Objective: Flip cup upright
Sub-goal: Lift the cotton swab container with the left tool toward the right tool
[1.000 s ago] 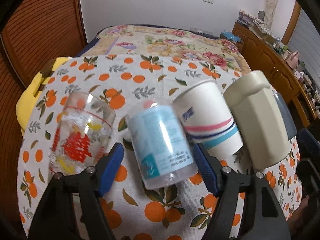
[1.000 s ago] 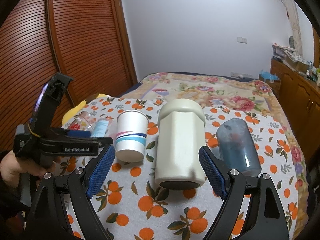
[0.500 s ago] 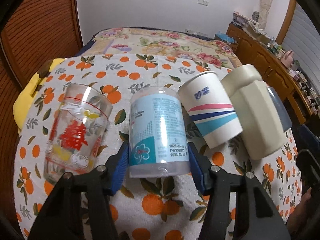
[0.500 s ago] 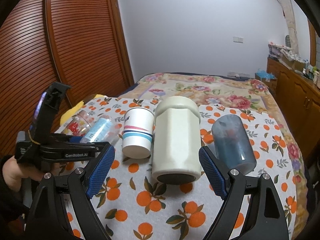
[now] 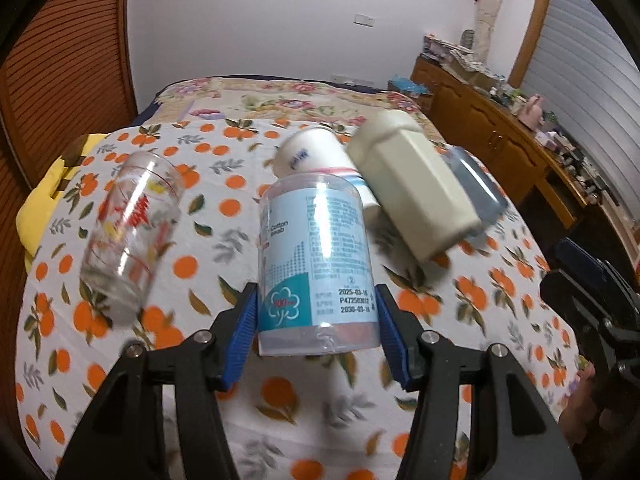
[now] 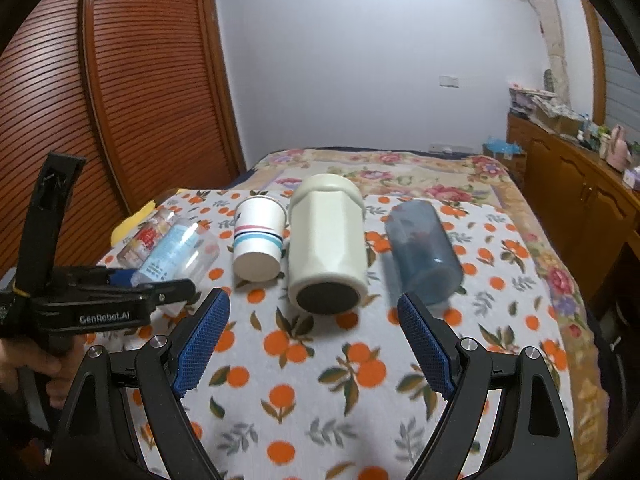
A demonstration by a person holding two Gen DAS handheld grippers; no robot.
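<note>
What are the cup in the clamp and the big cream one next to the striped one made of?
The held cup looks like clear glossy plastic: you see through it above its printed blue label. The cream cup looks matte, ceramic or hard plastic; its faceted sides show no shine, so I can't say which. The striped cup looks like paper.

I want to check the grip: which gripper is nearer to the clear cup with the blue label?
Left. The left gripper has its jaws closed on the clear cup; the right gripper is open, off to the cup's right.

Pale wall, slatted wooden doors — floral bedspread, cluttered wooden sideboard.
</note>
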